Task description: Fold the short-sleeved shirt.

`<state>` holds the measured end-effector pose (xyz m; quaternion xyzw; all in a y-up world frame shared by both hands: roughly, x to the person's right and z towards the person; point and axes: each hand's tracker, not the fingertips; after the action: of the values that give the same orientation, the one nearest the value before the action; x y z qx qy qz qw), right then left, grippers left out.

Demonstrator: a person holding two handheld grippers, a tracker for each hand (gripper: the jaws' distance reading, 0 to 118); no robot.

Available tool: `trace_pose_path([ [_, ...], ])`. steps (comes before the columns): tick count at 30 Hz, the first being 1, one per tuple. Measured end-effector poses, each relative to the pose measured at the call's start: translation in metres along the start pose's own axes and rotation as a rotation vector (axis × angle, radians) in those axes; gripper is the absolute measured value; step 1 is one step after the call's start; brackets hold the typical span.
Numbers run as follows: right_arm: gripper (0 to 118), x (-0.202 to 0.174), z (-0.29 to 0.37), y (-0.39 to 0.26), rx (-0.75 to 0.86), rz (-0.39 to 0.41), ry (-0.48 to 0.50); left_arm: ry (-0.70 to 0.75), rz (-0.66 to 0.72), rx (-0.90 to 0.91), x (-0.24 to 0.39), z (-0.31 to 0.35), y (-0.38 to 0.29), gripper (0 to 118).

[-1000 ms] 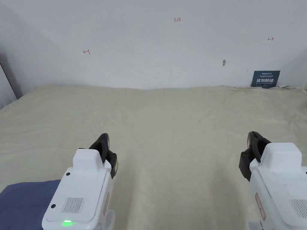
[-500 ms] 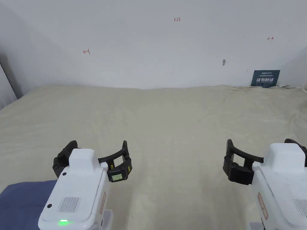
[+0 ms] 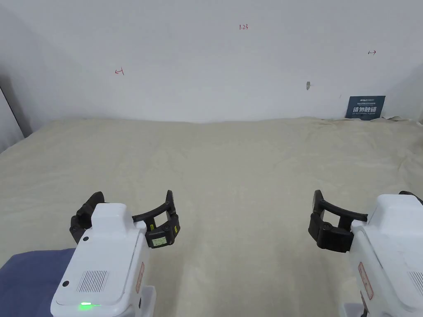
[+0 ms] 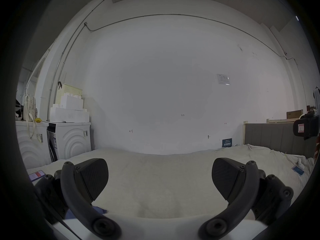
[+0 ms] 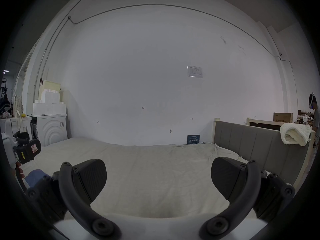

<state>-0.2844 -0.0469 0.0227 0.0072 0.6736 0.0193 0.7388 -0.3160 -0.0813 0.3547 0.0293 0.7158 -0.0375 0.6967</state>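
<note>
Hovering with fingers spread wide and empty over the bed, the left gripper and right gripper flank nothing, while the soft, limp blue shirt lies near-left, probably best pinched at its edges.

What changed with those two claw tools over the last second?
Both opened: the left gripper and right gripper were shut a second ago, and now their jaws stand wide apart, holding nothing. The blue shirt and cream bedsheet stayed as they were.
</note>
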Motion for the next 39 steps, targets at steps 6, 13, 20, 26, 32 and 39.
trace_pose_path([
  [6,118,0.0007,0.0003,0.0006,0.002,0.002,-0.002,0.003,-0.001,0.000,0.0000,0.0014,0.0012,118],
  [13,118,0.0006,0.0001,0.0010,-0.001,0.002,-0.003,0.009,0.006,0.002,-0.0020,0.0018,0.0016,118],
  [20,118,0.0002,-0.0003,0.0011,0.000,0.002,-0.004,0.015,0.008,0.000,-0.0035,0.0006,0.0016,118],
  [26,118,-0.0002,-0.0009,0.0000,-0.003,0.005,-0.003,0.016,0.026,-0.003,-0.0063,0.0011,0.0005,118],
  [32,118,-0.0008,-0.0003,-0.0009,-0.004,0.004,-0.002,0.017,0.016,-0.004,-0.0062,0.0013,0.0007,118],
  [39,118,-0.0020,0.0002,-0.0007,-0.003,0.007,-0.001,0.012,0.012,-0.002,-0.0050,0.0018,0.0005,118],
])
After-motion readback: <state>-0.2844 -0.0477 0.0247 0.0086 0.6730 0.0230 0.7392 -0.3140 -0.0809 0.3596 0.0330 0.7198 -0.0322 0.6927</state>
